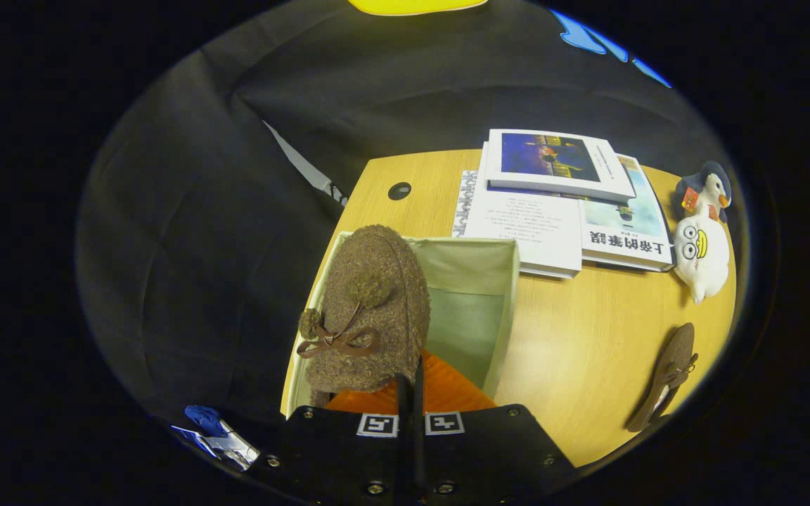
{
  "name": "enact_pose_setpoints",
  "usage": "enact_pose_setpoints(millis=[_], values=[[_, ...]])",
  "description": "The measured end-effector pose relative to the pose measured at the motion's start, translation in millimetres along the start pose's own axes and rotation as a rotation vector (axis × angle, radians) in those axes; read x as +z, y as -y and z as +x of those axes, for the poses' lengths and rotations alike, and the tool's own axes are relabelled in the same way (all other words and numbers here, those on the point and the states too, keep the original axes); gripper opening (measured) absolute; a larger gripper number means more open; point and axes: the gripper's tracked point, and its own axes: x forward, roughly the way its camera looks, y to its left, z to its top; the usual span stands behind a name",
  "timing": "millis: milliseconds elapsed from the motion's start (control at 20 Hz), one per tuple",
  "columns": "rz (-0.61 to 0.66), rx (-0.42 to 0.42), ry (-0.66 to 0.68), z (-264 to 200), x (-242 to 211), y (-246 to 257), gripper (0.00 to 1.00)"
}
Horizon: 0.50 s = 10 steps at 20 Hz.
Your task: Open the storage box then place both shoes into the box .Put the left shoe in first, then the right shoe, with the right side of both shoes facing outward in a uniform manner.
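Presently tongs [410,385] pinched tight on brown shoe [370,309] over open storage box [479,295]; second shoe [669,383] on table [588,337].

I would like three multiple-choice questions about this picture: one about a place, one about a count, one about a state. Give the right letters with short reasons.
1. Where does the second brown shoe lie?
A. inside the storage box
B. on the wooden table, right of the box
C. on the books

2. How many soft toys sit beside the books?
A. none
B. two
C. five

3. What state is the storage box in?
A. open at the top
C. turned upside down
B. closed with a lid

Answers:
1 B, it rests on the table, apart from the box.
2 B, a white toy and a dark penguin toy.
3 A, its inside shows, with the fuzzy brown shoe over it, held in the tongs, shut on its heel end.
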Motion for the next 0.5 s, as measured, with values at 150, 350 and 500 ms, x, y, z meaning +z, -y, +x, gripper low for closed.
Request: enact_pose_setpoints(millis=[150, 350, 500], values=[[-0.015, -0.008, -0.027, 22.8, -4.0, -13.6, 0.00], [-0.075, -0.005, -0.038, 35.7, -9.1, -20.4, 0.01], [-0.116, 0.034, -0.054, 31.8, -13.3, -23.7, 0.29]])
